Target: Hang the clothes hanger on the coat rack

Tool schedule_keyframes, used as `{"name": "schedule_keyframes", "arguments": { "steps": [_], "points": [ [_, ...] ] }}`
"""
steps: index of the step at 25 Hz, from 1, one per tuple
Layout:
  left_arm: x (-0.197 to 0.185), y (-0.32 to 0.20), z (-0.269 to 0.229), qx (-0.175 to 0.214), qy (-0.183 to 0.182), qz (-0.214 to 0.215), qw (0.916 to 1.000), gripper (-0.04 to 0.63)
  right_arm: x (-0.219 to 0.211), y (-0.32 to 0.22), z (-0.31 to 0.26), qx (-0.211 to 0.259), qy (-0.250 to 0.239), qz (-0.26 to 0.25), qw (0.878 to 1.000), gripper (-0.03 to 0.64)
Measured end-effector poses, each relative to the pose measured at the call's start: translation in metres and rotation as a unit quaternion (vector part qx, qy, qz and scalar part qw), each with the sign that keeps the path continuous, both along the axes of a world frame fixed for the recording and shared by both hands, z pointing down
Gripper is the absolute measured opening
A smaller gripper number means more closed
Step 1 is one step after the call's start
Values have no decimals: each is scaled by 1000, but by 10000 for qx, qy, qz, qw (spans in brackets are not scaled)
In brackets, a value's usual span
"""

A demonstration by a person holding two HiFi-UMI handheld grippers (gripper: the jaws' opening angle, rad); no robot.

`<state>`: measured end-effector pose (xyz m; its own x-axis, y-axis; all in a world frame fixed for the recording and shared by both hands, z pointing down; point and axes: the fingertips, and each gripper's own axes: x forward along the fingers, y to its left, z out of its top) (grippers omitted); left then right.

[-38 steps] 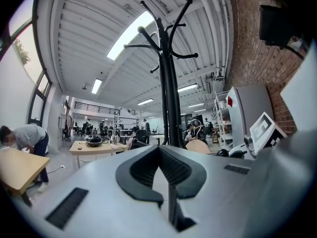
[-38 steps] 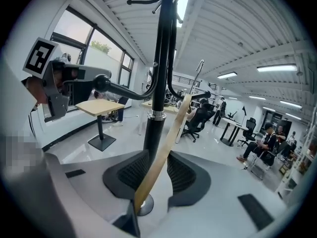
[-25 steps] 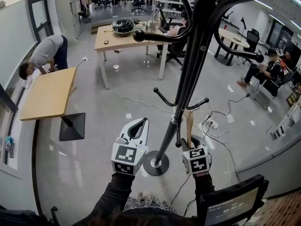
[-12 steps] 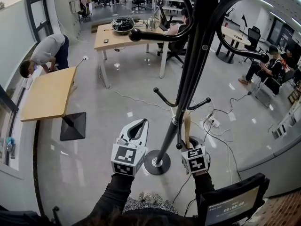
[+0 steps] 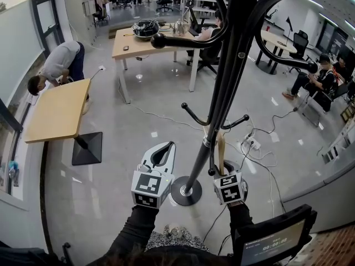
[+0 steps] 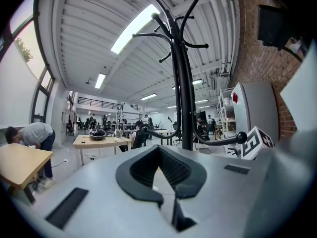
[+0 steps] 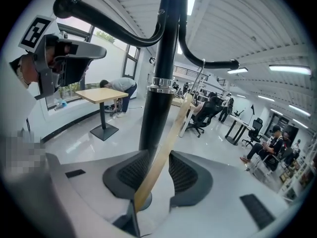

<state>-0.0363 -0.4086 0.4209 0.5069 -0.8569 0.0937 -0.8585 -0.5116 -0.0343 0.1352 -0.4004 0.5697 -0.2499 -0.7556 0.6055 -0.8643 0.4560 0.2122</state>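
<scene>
The scene is taken by the head view from above and steeply downward, close beside the coat rack (image 5: 222, 93), whose upper arms are seen near the lens and whose base is seen far below. The left gripper (image 5: 162, 155) and the right gripper (image 5: 226, 169) are framed at the lower edge. The left gripper view is aimed along its jaws, forward and upward, at the rack (image 6: 184, 83) and the ceiling. The right gripper view is set very near the rack's pole (image 7: 157, 93), its foreground crossed by the clothes hanger (image 7: 166, 143). The rack is shared by all three views, as is a wooden table (image 5: 55, 110) at the left of each
</scene>
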Motion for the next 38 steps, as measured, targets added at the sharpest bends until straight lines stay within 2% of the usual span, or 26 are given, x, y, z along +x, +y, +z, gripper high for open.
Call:
{"name": "schedule_keyframes", "arguments": {
  "steps": [5,17,22,26,28,30,38],
  "points": [
    [4,4,4,-112,34,83,9999,6,3,-6,-12,155,-50,78,9998,126],
    [6,12,-5,-16,-9,53,10000,6,16,7,-35,468,-283,205,9983,126],
    [12,21,-11,15,-13,77,10000,6,32,11,-78,892,-846,542,9909,126],
    [18,30,-14,66,8,111,9999,6,32,23,-109,1177,-1176,500,9848,124],
    [22,35,-14,82,2,135,9999,6,35,30,-125,1401,-1308,559,9799,52],
    [24,42,-16,94,1,152,9998,6,36,38,-138,1588,-1345,578,9764,15],
    [33,77,-29,209,-12,162,9996,6,42,75,-171,2015,-1484,534,9667,11]
  ]
}}
